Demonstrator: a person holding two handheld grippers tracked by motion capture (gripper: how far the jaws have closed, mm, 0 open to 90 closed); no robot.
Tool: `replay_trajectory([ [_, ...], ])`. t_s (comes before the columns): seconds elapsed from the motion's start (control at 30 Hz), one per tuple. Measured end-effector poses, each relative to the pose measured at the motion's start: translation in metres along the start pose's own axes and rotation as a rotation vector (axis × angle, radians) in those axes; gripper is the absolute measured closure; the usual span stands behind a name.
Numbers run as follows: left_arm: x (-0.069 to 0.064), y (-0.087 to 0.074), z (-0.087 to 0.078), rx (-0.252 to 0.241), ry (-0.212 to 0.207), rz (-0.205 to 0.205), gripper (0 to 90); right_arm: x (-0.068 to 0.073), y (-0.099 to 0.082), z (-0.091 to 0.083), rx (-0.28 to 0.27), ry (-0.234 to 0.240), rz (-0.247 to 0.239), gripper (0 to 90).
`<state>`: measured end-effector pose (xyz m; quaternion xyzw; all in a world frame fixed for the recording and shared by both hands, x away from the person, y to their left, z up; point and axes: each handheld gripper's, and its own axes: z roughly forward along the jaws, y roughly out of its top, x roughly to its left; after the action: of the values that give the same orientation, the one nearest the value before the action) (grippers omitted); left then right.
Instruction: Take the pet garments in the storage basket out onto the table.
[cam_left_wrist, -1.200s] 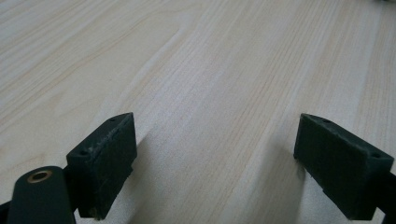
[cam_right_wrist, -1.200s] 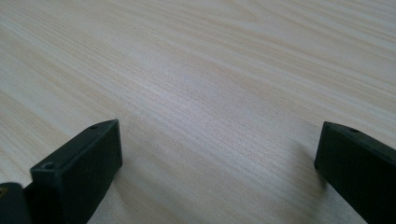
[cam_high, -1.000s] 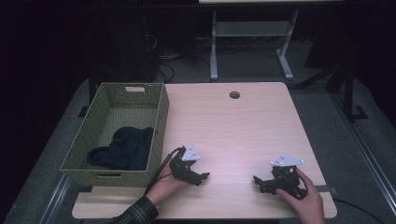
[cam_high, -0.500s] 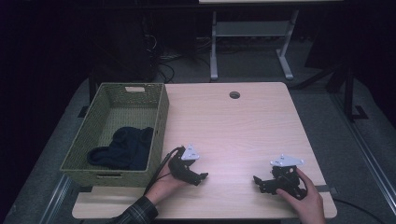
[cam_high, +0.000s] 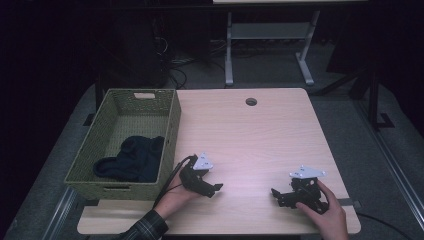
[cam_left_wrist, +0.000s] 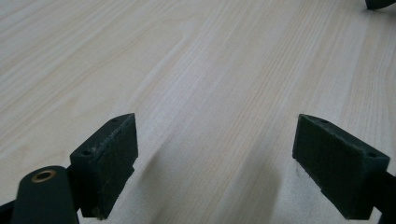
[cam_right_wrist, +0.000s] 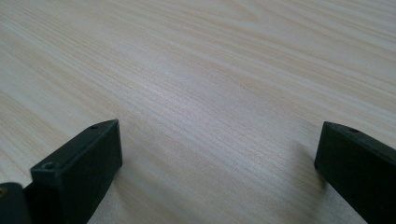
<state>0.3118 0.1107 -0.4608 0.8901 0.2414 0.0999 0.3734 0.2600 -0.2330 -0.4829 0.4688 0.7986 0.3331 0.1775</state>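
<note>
On the pale wooden table (cam_high: 260, 135), a green woven basket (cam_high: 170, 125) at the left edge holds what looks like dark cloth (cam_high: 132, 160). Near the front edge, well apart, left gripper (cam_high: 216, 189) and right gripper (cam_high: 276, 194) rest low, jaws spread wide, gripping nothing.

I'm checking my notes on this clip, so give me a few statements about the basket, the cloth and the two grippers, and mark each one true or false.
1. The dark cloth lies inside the green basket. True.
2. The left gripper is shut on the cloth. False: its jaws are open over bare table.
3. The right gripper is open and holds nothing. True.
4. The basket stands at the table's right edge. False: it stands at the left edge.
</note>
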Motion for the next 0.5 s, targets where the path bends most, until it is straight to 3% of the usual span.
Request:
replay_trajectory([
  [0.5,0.0017,0.007,-0.0072,-0.019,0.0,-0.009,13.9,0.0,0.0,0.0,0.0,0.0,-0.001,0.5],
])
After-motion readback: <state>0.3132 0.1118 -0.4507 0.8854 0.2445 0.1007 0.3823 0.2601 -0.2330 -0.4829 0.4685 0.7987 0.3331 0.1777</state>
